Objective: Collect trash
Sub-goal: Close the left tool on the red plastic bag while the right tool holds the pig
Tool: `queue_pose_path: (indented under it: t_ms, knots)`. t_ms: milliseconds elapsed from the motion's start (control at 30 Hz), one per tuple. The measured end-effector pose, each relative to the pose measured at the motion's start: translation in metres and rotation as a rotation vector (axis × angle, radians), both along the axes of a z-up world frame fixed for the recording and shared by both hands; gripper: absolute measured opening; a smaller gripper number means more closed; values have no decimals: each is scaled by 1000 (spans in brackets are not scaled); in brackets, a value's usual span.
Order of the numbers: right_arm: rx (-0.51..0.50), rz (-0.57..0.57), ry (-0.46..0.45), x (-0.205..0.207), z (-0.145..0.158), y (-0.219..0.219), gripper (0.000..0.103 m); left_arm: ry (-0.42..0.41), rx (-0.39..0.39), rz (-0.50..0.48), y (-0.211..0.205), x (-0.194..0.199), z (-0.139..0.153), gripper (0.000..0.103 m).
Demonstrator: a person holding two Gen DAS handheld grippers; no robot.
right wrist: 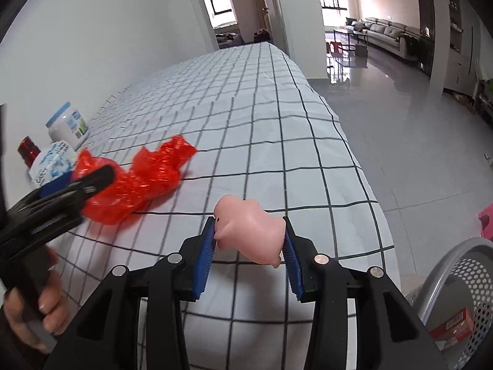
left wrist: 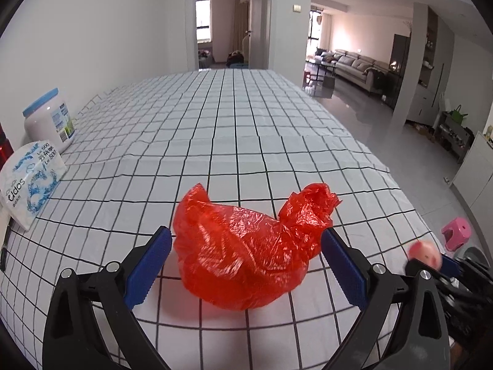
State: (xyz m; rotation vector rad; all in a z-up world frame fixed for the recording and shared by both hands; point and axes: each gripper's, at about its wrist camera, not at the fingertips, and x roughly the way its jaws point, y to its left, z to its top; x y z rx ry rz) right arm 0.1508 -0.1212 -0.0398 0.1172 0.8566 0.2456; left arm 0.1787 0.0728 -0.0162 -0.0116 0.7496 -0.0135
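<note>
The pink pig toy (right wrist: 249,231) is clamped between the pads of the right gripper (right wrist: 249,257), clear of the checked tablecloth (right wrist: 277,129), for transfer to the mesh bin (right wrist: 468,280) at four o'clock, while the left gripper (left wrist: 246,262) is held agape around the red bag (left wrist: 246,246).

On the table (left wrist: 246,141) a crumpled plastic bag (left wrist: 246,246) lies near the front edge, between the spread fingers of the left claw (left wrist: 246,265). To its left, along the wall, a tissue pack (left wrist: 29,182) stands in front of a lidded jar (left wrist: 50,118). The right claw (right wrist: 249,256), to the right of the bag, clamps a toy pig (right wrist: 249,234) above the table, and a mesh bin (right wrist: 462,302) stands off the table's right front corner with a box (right wrist: 453,326) in it.
</note>
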Motion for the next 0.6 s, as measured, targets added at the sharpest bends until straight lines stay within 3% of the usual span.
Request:
queue_pose_path:
  t_ms: [133, 300, 600]
  knots:
    - [7, 7, -14, -7, 7, 0, 40, 34, 48, 35, -7, 13, -11, 95]
    - [15, 5, -16, -10, 8, -2, 40, 57, 43, 37, -9, 19, -19, 93]
    - [28, -6, -4, -18, 3, -5, 40, 90, 12, -34, -18, 17, -28, 38]
